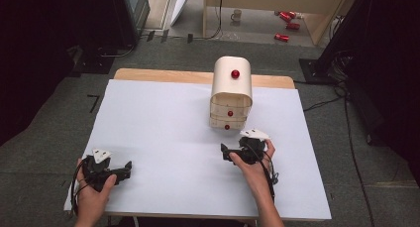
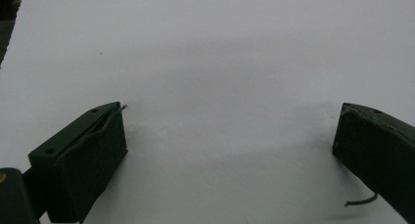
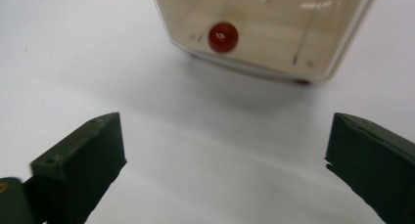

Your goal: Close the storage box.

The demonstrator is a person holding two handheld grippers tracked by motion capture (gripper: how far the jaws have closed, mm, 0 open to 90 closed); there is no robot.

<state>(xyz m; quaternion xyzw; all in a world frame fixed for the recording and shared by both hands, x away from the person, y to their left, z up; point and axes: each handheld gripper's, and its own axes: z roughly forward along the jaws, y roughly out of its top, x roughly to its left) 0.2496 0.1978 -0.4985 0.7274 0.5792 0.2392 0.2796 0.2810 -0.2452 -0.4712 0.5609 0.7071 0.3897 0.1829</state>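
Note:
A small pale wooden drawer cabinet (image 1: 231,88) with a rounded top stands at the back middle of the white table (image 1: 163,123). It has red round knobs (image 1: 235,74) on its front. My right gripper (image 1: 233,146) sits just in front of the cabinet, a short way off it, open with nothing between its jaws. In the right gripper view (image 3: 225,145) the lowest drawer (image 3: 274,33) and its red knob (image 3: 223,36) lie ahead of the wide-apart jaws. My left gripper (image 1: 121,168) rests near the front left corner, also open (image 2: 230,136) over bare white sheet.
A wooden strip (image 1: 163,76) edges the table at the back. On the floor beyond lie several red cans (image 1: 287,24), a mug (image 1: 236,15) and cables (image 1: 322,104). Dark equipment stands at both sides.

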